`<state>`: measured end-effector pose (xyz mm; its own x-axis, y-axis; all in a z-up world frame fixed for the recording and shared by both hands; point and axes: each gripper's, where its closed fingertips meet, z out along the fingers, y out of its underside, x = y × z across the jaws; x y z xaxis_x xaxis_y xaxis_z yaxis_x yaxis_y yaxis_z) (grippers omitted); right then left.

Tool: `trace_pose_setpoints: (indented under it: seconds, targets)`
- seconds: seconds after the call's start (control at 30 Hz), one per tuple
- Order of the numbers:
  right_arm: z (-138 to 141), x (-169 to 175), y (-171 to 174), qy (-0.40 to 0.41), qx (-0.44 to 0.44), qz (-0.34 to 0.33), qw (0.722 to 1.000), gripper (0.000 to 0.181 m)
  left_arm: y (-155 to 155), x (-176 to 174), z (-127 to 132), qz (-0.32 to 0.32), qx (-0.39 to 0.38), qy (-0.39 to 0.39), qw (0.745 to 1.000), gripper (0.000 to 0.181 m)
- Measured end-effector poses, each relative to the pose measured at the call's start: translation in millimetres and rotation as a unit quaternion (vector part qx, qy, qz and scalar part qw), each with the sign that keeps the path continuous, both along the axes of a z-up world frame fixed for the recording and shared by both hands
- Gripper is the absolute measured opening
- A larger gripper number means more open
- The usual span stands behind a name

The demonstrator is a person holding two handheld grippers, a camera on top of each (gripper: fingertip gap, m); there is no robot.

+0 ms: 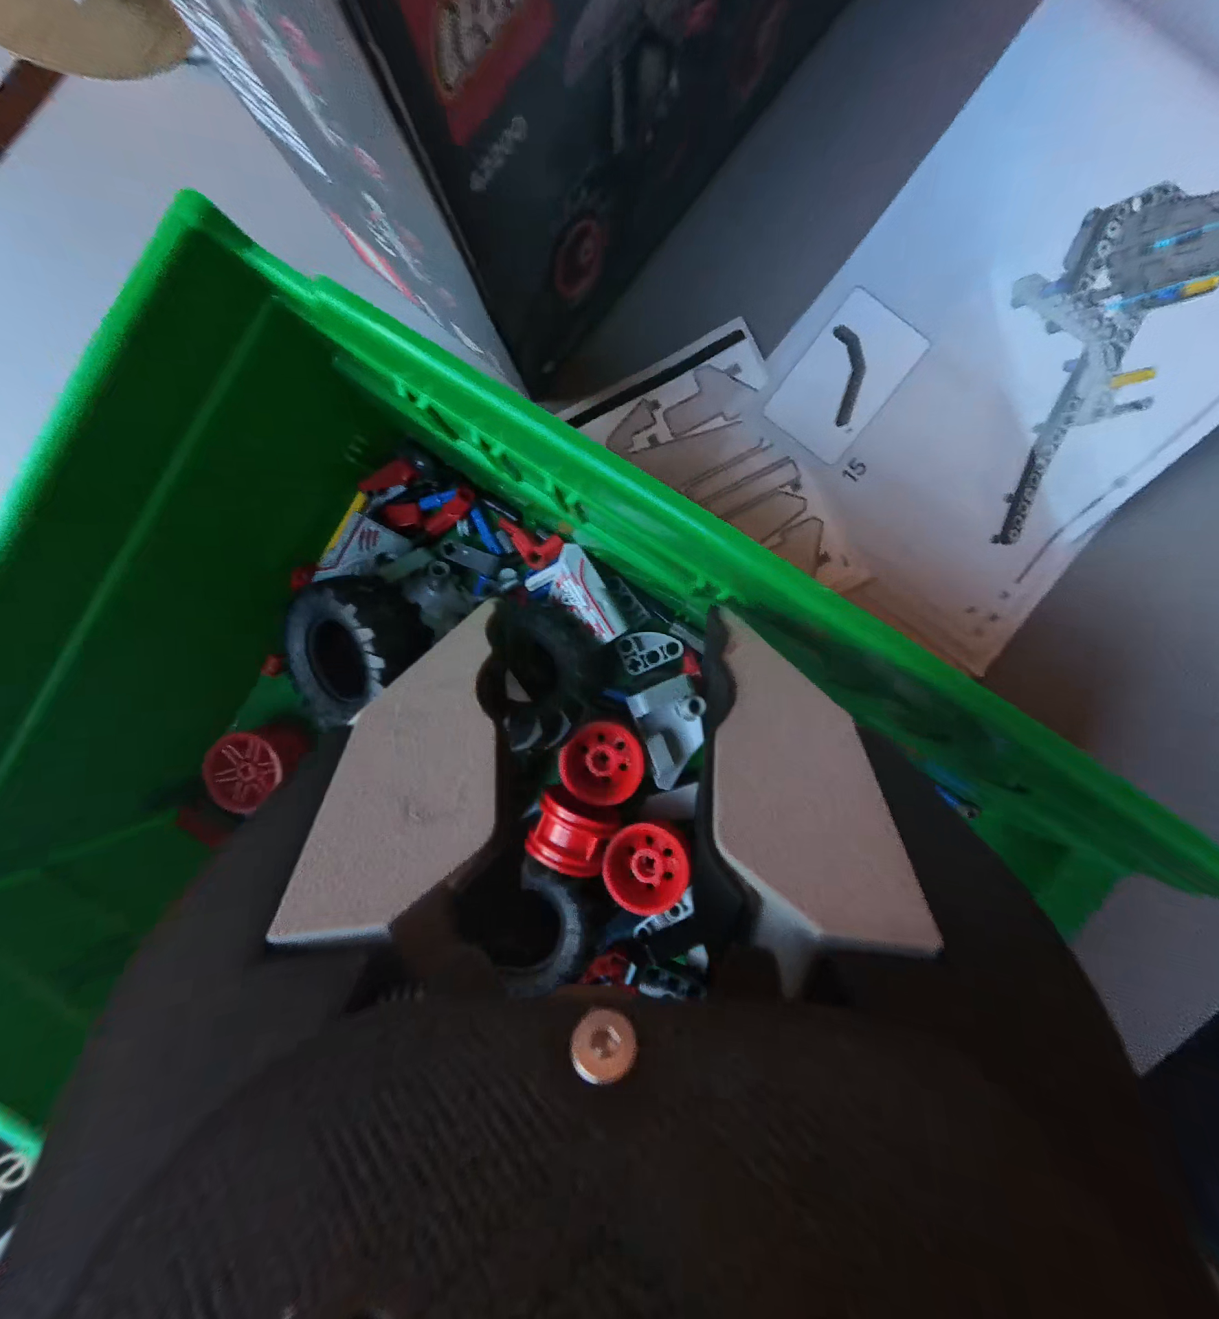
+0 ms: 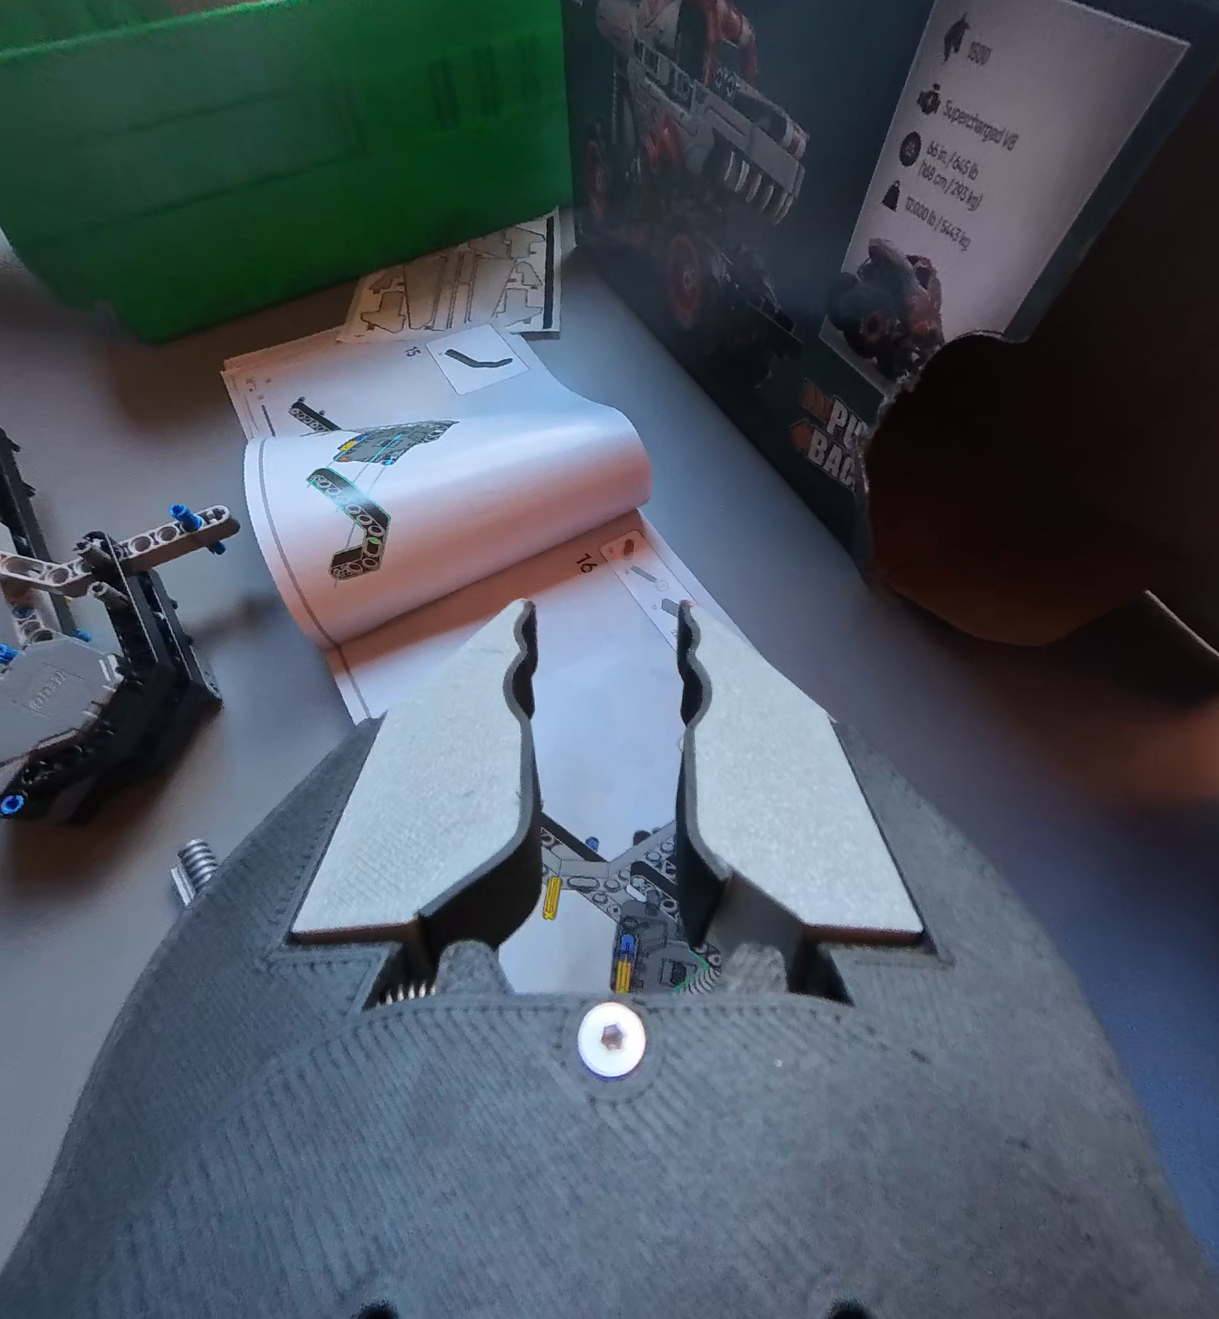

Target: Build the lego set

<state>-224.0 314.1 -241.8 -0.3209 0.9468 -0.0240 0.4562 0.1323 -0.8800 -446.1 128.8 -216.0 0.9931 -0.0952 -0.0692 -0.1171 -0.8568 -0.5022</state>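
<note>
My left gripper (image 1: 603, 628) is open and hangs over a green bin (image 1: 164, 499) of loose Lego parts. Between its fingers lie red wheel hubs (image 1: 601, 760), black tyres (image 1: 339, 646) and grey and white panels (image 1: 578, 578). It holds nothing. My right gripper (image 2: 603, 621) is open and empty above the open instruction booklet (image 2: 449, 492). A partly built black and grey Lego chassis (image 2: 71, 642) with blue and yellow pins stands on the table to its left. The booklet also shows in the left wrist view (image 1: 1021, 321).
The dark Lego set box (image 2: 771, 178) stands at the back; it also shows in the left wrist view (image 1: 557, 143). A sticker sheet (image 2: 464, 285) lies beside the green bin (image 2: 271, 164). A small metal spring (image 2: 192, 867) lies near my right gripper. A brown cardboard flap (image 2: 1056, 464) is at the right. Tip to tip, the grippers are about 30 cm apart.
</note>
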Motion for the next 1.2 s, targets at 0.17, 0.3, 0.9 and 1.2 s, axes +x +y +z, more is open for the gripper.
trace_pose_setpoints:
  seconds: [0.17,0.3,0.9,1.2]
  targets:
    - [-3.0,-0.9,0.0,-0.011,-0.004,0.001,1.000,0.037,13.4,-17.4,47.2,0.005,0.053,0.002,0.999,0.052]
    - [-3.4,-1.7,2.1,-0.013,-0.008,-0.004,1.000,0.038,15.6,-4.1,64.3,-0.020,0.068,0.013,0.997,0.056]
    - [-7.4,-4.2,0.7,-0.014,0.028,-0.002,1.000,0.040,24.3,32.2,92.7,-0.106,0.080,0.071,0.989,0.025]
    - [-7.0,-3.1,-1.8,-0.008,0.037,0.004,0.999,0.039,27.4,37.3,99.9,-0.121,0.105,0.060,0.985,0.026]
